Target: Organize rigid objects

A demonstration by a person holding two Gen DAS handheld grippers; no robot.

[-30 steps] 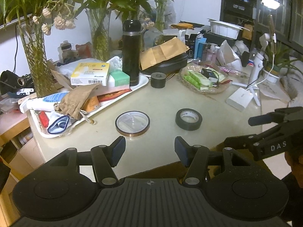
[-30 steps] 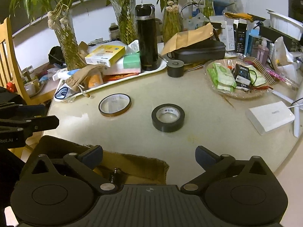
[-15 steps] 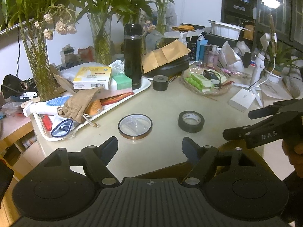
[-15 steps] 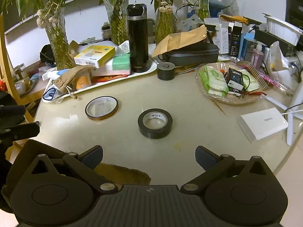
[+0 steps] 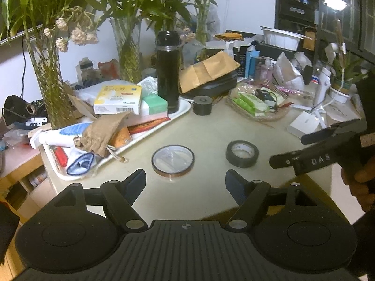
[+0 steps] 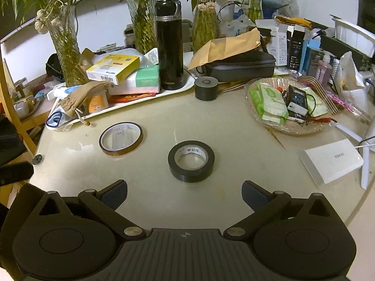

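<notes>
Black glossy tape roll, round

A lived-in home, by the look of it, and a busy corner of one. The pale round tabletop is crowded at the back: glass vases of bamboo stalks and dried flowers, a black thermos on a white tray heaped with small boxes, a shallow dish of snack packets. Toiletry bottles and cartons line the far edge, a wooden chair stands at left, dark shelving behind.
</notes>
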